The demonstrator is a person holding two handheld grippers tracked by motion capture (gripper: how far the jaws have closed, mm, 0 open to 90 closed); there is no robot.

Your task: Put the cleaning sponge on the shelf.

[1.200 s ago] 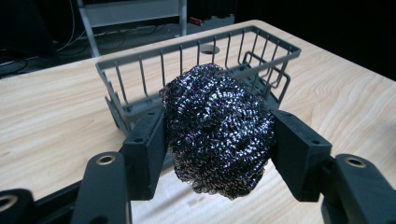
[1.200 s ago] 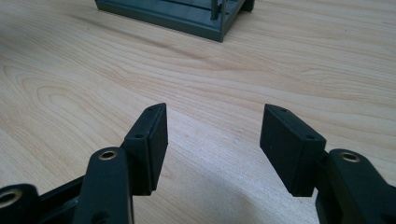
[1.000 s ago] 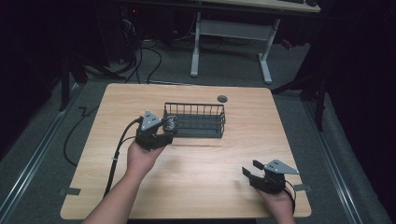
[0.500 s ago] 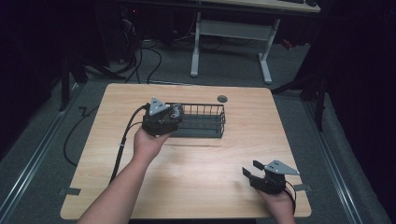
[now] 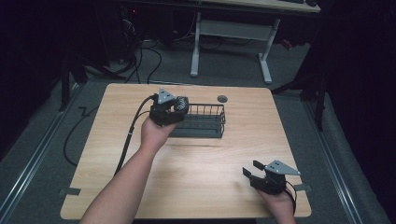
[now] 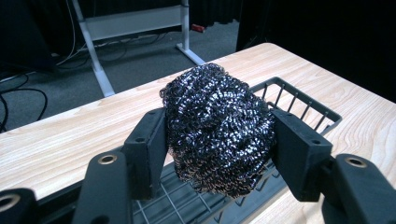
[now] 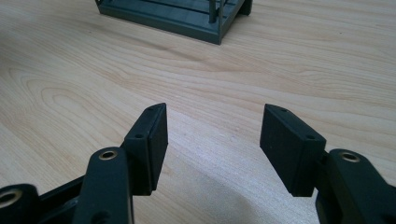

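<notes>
L gripper (image 5: 173, 108), clamped on the scourer (image 6: 217, 126), has moved from just left of the basket (image 5: 201, 122) to above its left end, so a drop-in looks close. R gripper (image 5: 256, 171) hasn't moved: jaws wide, empty, on the desk (image 5: 196, 186) well right of the basket.
</notes>
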